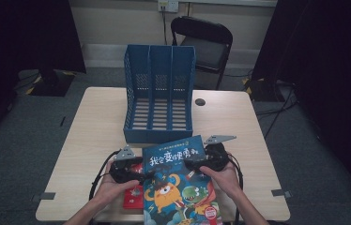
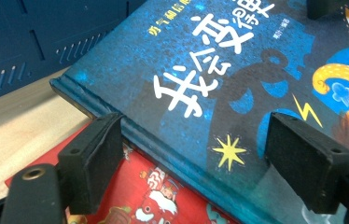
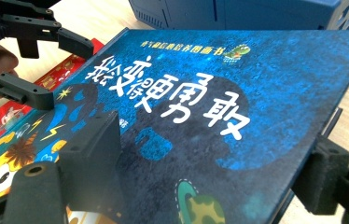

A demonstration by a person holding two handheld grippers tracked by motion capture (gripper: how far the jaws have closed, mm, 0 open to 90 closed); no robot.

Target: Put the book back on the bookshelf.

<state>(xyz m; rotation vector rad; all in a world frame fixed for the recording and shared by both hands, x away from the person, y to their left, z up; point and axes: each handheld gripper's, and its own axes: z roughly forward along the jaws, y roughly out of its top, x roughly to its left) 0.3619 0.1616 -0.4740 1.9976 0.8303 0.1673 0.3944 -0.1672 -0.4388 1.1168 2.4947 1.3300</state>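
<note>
A blue picture book [image 1: 176, 183] with white Chinese characters on its cover lies at the near edge of the wooden table [image 1: 94, 122], on top of a thinner red book [image 1: 133, 194] that sticks out at its left. Just behind both stands a blue 3-slot file rack [image 1: 159, 93] with its open side toward the person, likely the place the book is meant to go.

The left gripper [image 2: 200, 154] straddles the blue book's spine edge: 1 pad sits below the spine, over the red cover, the other above the blue cover. Its jaws stand wide and do not press. The right gripper [image 3: 210, 172] brackets the opposite edge the same way, also wide. Taking the hardcover from both sides would let the 2 hands lift it level and stand it upright without dragging the red book along.
</note>
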